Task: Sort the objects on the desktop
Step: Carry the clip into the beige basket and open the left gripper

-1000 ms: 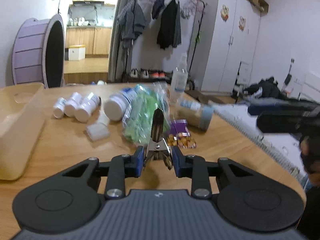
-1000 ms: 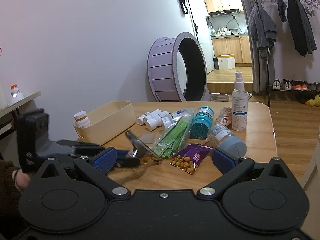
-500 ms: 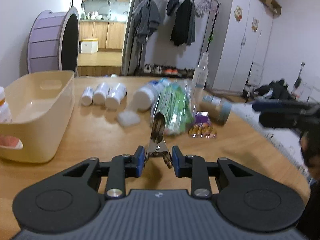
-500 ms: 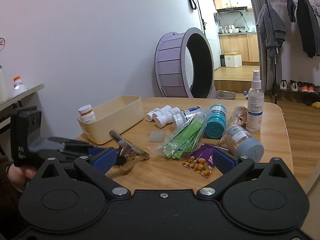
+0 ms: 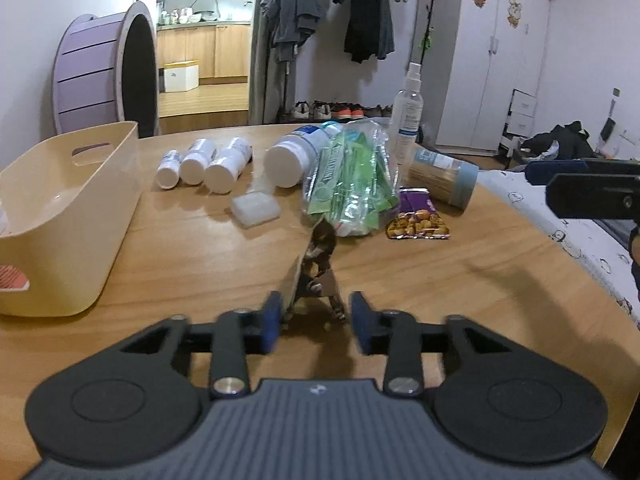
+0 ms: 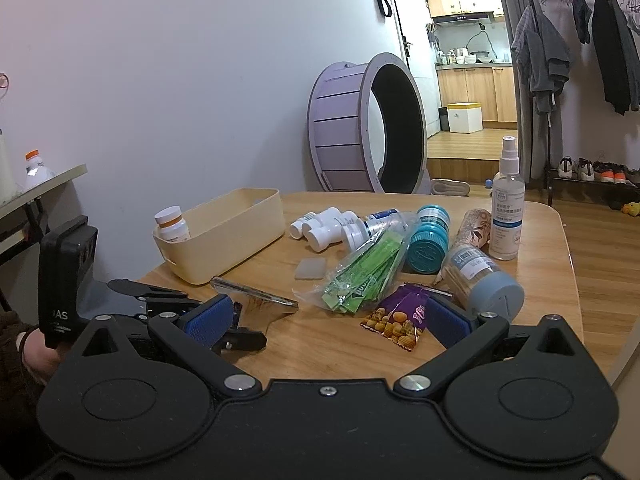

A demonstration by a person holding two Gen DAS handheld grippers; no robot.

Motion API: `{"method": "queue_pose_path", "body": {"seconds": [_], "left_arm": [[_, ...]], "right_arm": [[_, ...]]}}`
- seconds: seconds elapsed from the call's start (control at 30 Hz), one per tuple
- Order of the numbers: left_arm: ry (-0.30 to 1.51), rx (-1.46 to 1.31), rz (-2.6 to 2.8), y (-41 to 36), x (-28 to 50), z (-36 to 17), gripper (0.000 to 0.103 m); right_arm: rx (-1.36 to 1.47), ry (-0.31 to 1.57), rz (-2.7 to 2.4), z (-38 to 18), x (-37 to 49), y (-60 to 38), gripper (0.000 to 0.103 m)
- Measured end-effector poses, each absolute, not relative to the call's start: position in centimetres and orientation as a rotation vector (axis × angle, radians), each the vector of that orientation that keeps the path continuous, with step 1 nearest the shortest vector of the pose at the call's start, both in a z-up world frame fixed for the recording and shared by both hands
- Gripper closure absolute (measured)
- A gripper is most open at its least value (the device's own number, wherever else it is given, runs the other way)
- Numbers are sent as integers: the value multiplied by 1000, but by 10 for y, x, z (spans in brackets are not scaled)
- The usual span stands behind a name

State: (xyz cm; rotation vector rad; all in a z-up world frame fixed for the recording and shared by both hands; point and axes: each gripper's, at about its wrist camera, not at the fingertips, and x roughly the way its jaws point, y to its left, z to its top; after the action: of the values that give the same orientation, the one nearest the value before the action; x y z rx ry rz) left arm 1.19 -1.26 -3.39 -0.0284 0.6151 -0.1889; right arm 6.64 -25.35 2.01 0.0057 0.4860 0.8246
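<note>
— Wooden tabletop (image 5: 440,280), rounded at the corners, and crowded along its far half. What sits where?

— At the far left, a beige bin (image 5: 100,208) with an orange-capped bottle (image 6: 172,224) standing in it. To its right lie three white bottles (image 5: 200,164) side by side, then a clear bag of green sachets (image 5: 352,184), a purple snack packet (image 5: 416,220), a toothpick jar (image 5: 444,180) on its side and an upright spray bottle (image 5: 408,112).

— And the metal clip (image 5: 316,264)?

— Near the front edge, tilted, between the pads of the left gripper (image 5: 316,316). Its jaws have just been opening. The right-hand pad stands clear of the clip, so nothing is pinched.

— The right gripper (image 6: 328,320)?

— Spread wide over the tabletop's near edge, holding nothing. The snack packet lies just beyond it.

— The room behind?

— A purple wheel (image 5: 100,80) on the floor against the wall at the far left and a doorway into a kitchen (image 5: 200,40) with wooden cabinets. Right of those stand a clothes rack (image 5: 360,12) with dark garments and shoes beneath, then a white wardrobe (image 5: 500,60).
</note>
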Motion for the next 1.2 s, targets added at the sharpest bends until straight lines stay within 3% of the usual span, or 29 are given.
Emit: {"method": "queue_pose_path", "body": {"seconds": [0.8,1.2], "left_arm": [[305,-167,-44,74,-17,60,72],[375,-119,59,114,13,54,71]], "right_arm": [[12,494,849,21,71,-240,0],[4,518,853,18,77,-224,0]]}}
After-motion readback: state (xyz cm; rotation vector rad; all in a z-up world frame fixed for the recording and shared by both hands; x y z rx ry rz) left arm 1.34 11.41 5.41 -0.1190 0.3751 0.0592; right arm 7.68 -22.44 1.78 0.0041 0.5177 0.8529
